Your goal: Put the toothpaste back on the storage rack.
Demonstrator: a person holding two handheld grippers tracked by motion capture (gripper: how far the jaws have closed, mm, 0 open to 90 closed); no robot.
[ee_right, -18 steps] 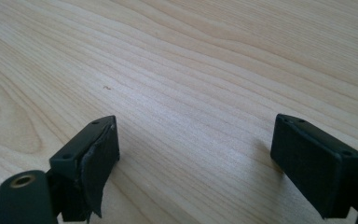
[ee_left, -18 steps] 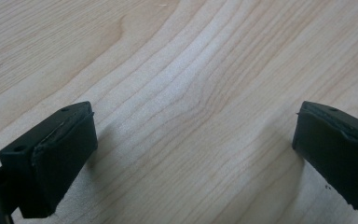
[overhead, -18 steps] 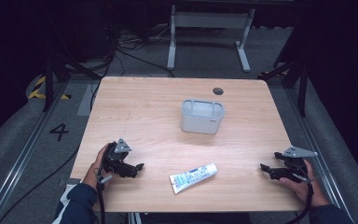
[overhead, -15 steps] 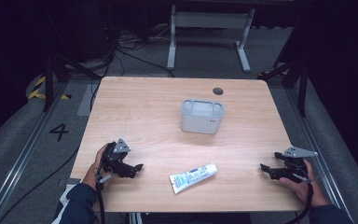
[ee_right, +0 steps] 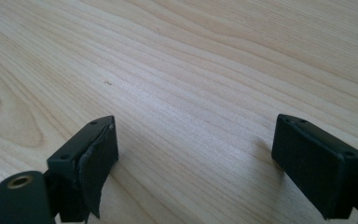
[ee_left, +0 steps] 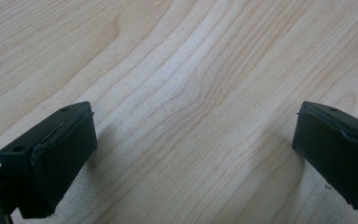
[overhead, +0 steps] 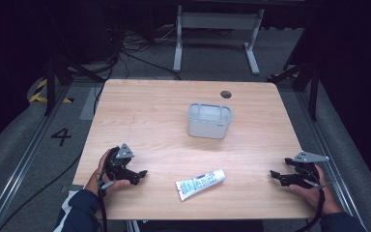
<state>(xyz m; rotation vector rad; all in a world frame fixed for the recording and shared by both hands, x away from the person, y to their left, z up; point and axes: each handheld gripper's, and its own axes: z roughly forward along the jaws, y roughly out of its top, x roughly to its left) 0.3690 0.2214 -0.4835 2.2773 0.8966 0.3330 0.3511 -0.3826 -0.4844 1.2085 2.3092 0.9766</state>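
L gripper (overhead: 140, 174) rests on the wooden table (overhead: 154, 111), jaws spread wide w/ nothing between them; in the left gripper view just bare wood grain lies between its pads (ee_left: 58, 161). It sits left of the toothpaste tube (overhead: 200, 183), near but not touching, jaws aimed toward it. R gripper (overhead: 276, 177) is likewise wide open and empty; in the right gripper view its pads (ee_right: 98, 163) frame bare tabletop. It lies right of the tube, farther off than the L one, tips pointing at the tube.

The tube lies flat near the table's front edge, between the two grippers, tilted so the wide crimped end points front-left and the narrower cap end back-right. White w/ blue print; brand unreadable. Beyond the tube, toward table centre, stands a small grey open-top bin (overhead: 209, 121), well apart from it, looks empty.

Handling, as a guess: tube is light, soft-walled, glossy plastic, so likely slippery and squashy. A hard pinch mid-body could push paste toward the cap or let it squirt out sideways. Best hold prob across the narrow width near the stiffer cap shoulder, or mid-body w/ gentle pressure. The flat crimped end is thin and lies low on the wood, harder to get under.
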